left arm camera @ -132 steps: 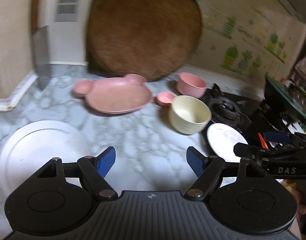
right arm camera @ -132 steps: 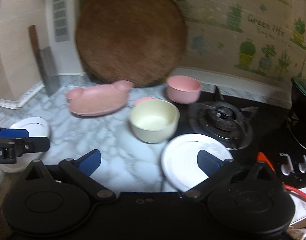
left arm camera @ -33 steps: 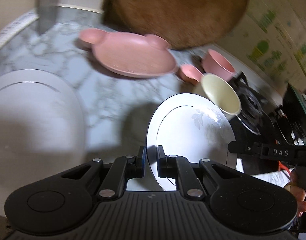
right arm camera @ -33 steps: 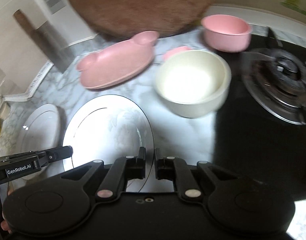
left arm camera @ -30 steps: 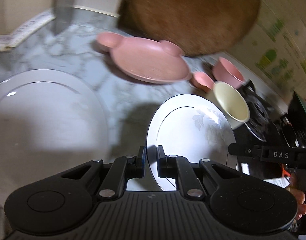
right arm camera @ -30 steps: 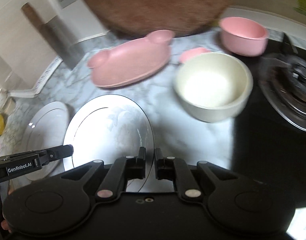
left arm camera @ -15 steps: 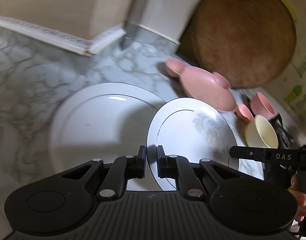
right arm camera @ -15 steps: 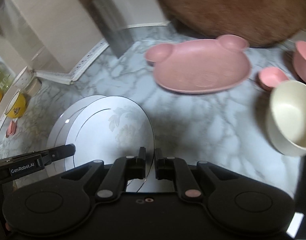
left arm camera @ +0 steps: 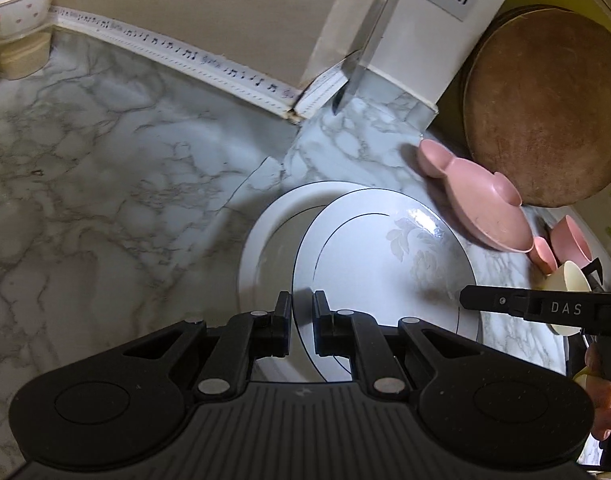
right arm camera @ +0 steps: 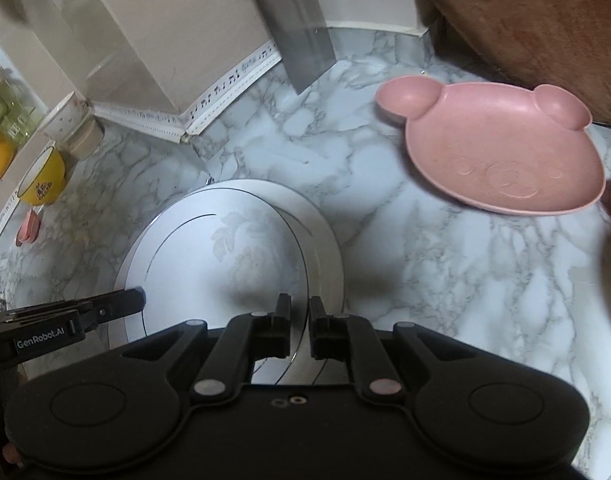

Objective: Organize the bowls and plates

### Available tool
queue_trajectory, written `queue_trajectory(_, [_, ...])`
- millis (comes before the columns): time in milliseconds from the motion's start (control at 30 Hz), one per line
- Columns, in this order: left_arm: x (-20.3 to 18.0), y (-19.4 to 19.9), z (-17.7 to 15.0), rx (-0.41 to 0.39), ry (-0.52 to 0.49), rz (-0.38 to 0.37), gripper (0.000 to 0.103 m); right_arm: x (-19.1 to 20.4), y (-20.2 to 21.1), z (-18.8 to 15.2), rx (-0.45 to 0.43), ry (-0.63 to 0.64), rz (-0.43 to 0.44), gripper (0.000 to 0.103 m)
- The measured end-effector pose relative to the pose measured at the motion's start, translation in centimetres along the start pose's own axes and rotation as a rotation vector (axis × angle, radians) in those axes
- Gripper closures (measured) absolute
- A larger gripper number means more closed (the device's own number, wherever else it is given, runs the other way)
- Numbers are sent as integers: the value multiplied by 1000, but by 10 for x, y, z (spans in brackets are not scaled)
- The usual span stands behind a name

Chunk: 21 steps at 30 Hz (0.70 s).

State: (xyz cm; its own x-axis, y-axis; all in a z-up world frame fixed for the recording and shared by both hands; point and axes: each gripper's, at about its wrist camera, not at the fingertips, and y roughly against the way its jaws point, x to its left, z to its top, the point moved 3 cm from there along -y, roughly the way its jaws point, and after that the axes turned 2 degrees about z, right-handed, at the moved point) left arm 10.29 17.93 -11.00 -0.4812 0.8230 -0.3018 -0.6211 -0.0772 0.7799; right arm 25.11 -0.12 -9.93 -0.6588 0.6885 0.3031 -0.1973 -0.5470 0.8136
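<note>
We clamp the left gripper and right gripper on the floral plate's opposite rims; this keeps it level above the larger white plate for stacking.

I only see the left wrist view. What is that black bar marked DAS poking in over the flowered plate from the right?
Observer: That is the right claw. Its own camera shows it shut on the near rim of the flowered plate.
Operator: Is the pink plate with ears plain?
Observer: No, the pink plate has a bear's face pressed into it.
Operator: And the yellow sliver at my left edge?
Observer: A yellow mug with a white rim, standing beside the wall.
</note>
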Motion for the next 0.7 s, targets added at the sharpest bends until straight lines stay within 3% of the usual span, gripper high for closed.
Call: queue_trajectory(700, [8, -6, -1, 45, -16, 2, 94, -2, -16, 0, 26, -39, -10, 93])
